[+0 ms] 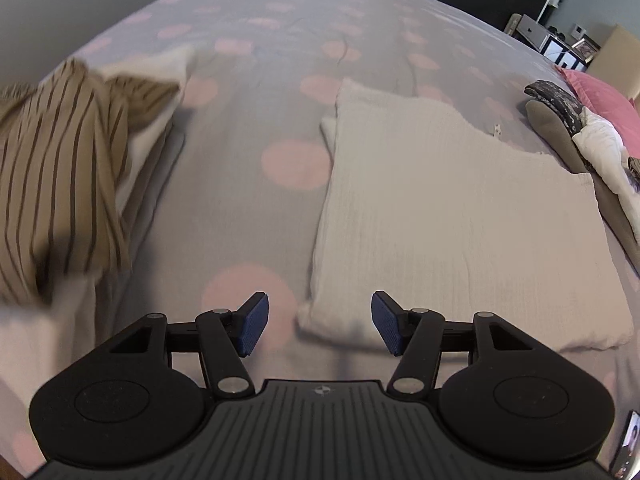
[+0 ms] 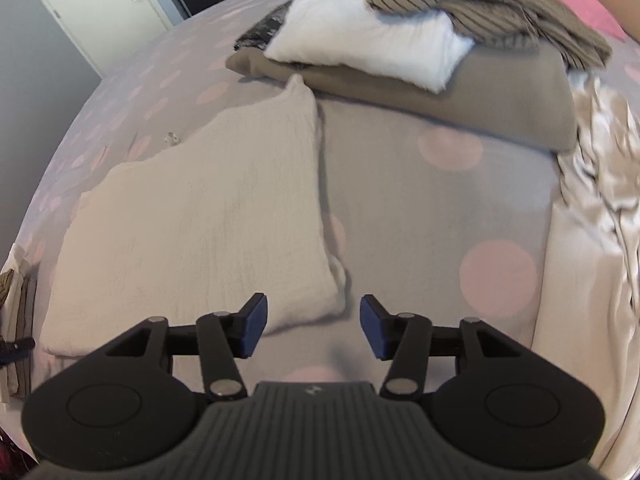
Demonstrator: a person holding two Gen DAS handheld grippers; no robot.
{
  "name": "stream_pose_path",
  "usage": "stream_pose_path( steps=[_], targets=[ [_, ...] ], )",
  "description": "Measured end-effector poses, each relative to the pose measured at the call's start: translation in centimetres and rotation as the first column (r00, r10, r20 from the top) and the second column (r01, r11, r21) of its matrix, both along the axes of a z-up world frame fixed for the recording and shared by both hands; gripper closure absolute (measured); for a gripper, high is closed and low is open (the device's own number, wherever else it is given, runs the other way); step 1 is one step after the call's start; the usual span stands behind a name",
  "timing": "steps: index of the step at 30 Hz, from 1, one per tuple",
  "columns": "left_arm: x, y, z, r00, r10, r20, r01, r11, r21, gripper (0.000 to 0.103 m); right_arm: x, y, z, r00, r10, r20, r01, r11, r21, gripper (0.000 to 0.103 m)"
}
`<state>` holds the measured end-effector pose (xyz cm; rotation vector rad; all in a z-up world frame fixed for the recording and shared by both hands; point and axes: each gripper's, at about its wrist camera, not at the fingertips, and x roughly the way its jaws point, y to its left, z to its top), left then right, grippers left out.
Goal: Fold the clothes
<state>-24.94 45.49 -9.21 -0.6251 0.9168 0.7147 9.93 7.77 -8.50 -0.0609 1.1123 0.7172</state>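
A folded cream cloth lies flat on the grey bedspread with pink dots. My left gripper hovers over its near left corner, jaws open, nothing between the blue pads. The same folded cream cloth fills the left of the right wrist view. My right gripper hangs over its near right corner, jaws open and empty. A tan striped garment lies crumpled at the left on a pile of pale folded items.
In the right wrist view, a stack at the back holds a brown folded piece, a white folded piece and a striped garment. A shiny cream fabric lies at the right. Pink pillow and a door border the bed.
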Motion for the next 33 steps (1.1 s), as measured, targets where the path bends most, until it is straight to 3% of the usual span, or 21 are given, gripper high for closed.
stream_pose_path(
  steps=[11, 22, 27, 31, 33],
  targets=[
    [-0.3, -0.3, -2.2, 0.992, 0.100, 0.070, -0.097, 0.994, -0.055, 0.042, 1.4, 0.2, -4.9, 0.965, -0.167, -0.203, 0.176, 0.984, 0.025, 0.048],
    [0.3, 1.4, -4.9, 0.971, 0.220, 0.097, -0.201, 0.963, -0.182, 0.042, 2.6, 0.8, -7.0, 0.938, -0.220, -0.268, 0.236, 0.971, 0.028, 0.047],
    [1.5, 0.9, -5.0, 0.976, 0.199, 0.084, -0.186, 0.972, -0.141, 0.042, 3.1, 1.5, -7.3, 0.939, -0.222, -0.265, 0.237, 0.971, 0.027, 0.048],
    [2.4, 0.4, -4.9, 0.981, 0.176, 0.084, -0.167, 0.980, -0.109, 0.048, 3.1, 2.6, -7.3, 0.953, -0.186, -0.238, 0.195, 0.981, 0.016, 0.063],
    [2.8, 0.2, -4.8, 0.985, 0.158, 0.072, -0.151, 0.984, -0.090, 0.053, 3.0, 2.9, -7.2, 0.958, -0.180, -0.224, 0.186, 0.982, 0.009, 0.083]
  ],
)
